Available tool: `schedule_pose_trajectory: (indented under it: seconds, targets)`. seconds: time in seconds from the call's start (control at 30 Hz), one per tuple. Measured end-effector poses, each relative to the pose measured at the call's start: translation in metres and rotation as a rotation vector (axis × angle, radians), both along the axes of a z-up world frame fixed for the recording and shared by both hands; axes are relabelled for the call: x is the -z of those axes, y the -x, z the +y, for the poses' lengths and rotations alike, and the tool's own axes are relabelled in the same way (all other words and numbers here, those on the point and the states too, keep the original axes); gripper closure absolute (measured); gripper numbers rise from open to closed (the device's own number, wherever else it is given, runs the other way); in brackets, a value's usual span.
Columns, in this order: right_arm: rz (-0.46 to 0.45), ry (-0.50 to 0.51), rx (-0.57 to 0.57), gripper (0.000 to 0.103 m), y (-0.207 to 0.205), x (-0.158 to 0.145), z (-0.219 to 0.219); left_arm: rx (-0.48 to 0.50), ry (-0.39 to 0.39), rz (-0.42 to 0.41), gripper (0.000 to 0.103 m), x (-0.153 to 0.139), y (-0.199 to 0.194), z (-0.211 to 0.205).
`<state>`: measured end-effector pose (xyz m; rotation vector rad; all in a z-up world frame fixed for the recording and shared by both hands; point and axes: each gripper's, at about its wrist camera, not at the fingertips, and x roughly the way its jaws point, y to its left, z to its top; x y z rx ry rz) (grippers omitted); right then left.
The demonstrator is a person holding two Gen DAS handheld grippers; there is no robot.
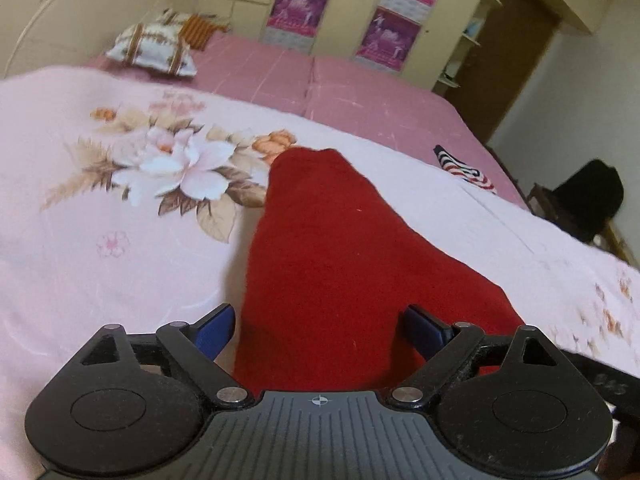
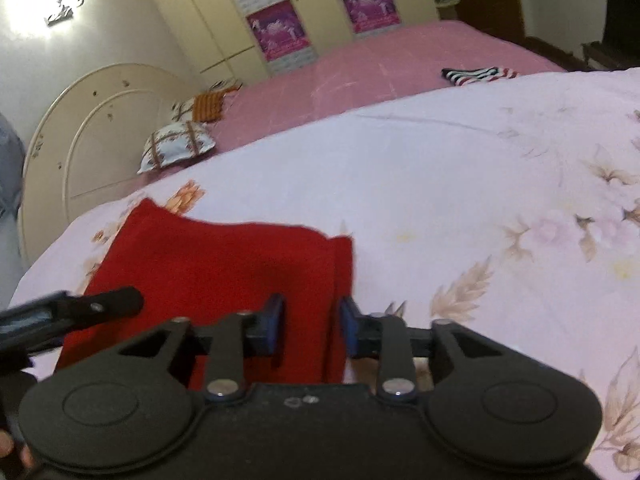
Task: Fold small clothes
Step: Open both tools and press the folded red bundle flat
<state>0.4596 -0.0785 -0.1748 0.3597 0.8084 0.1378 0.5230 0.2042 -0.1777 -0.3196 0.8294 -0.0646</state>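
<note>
A red cloth [image 1: 332, 248] lies flat on a pale floral bedspread [image 1: 100, 208]. My left gripper [image 1: 320, 326] is open, with its blue-padded fingers wide apart over the cloth's near end. In the right wrist view the red cloth [image 2: 224, 272] lies at the lower left. My right gripper [image 2: 312, 322] is open, its fingers straddling the cloth's near right edge, close above it. The left gripper's black finger [image 2: 96, 306] reaches in from the left edge over the cloth.
A striped garment [image 1: 466, 170] lies on the pink sheet [image 1: 360, 92] at the far right, also in the right wrist view [image 2: 478, 75]. Pillows [image 1: 154, 46] sit by the headboard. A wardrobe with posters [image 1: 300, 4] stands behind the bed. A dark chair [image 1: 588, 196] stands beyond the right edge.
</note>
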Motion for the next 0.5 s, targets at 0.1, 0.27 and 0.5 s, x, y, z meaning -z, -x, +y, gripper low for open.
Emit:
schedule_pose_trajectory:
  seconds: [0.1,0.27,0.5]
  targets:
    - [-0.084,0.065,0.009,0.074,0.003,-0.015,0.004,-0.008,-0.016,-0.013,0.013,-0.002,-0.005,-0.002]
    - [-0.108,0.086,-0.062,0.075,-0.009,-0.022,0.024,-0.026,-0.033,0.021,0.013,0.005,-0.014,-0.004]
    - [-0.03,0.13,-0.054,0.075,-0.02,-0.002,0.032,-0.025,-0.044,0.015,0.012,-0.002,-0.002,-0.004]
